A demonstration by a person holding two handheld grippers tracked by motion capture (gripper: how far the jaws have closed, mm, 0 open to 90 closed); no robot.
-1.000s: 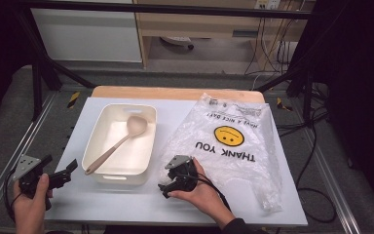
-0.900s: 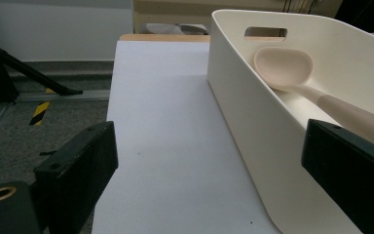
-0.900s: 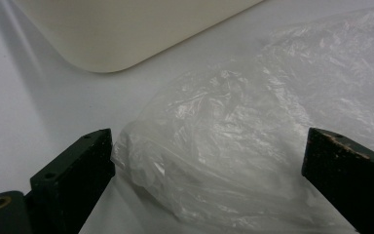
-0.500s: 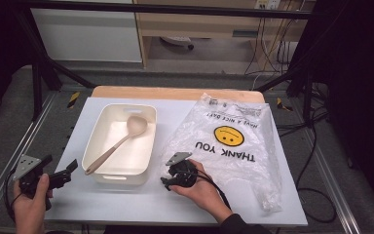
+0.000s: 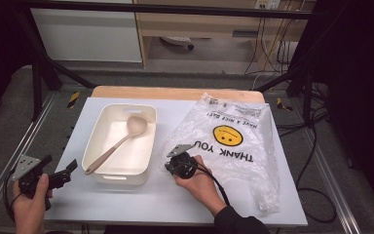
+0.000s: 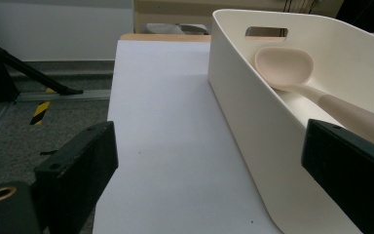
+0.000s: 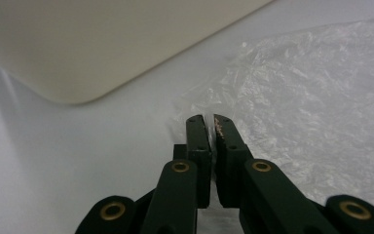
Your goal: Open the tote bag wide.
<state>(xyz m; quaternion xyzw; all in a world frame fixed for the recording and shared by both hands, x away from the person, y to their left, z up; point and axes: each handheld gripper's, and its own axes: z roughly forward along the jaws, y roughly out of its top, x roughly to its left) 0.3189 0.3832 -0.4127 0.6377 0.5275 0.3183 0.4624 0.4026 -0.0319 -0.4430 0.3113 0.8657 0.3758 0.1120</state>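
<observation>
Both grippers are black: the left gripper (image 5: 61, 176), at the lower left of the high view, carries a grey 3-cornered plate, as does the right gripper (image 5: 173, 163) near the bottom centre. The right gripper's 2 flat jaws are linked by arms with brass-ringed pivot holes, and a black cable trails from it over a dark sleeve (image 5: 236, 222).

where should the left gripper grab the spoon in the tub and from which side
Grip the spoon on its handle near the low end, which rests over the tub's near rim. Come from the person's side with the open left gripper, jaws either side of the slim handle. The bowl end lies deep inside, harder to reach.
</observation>
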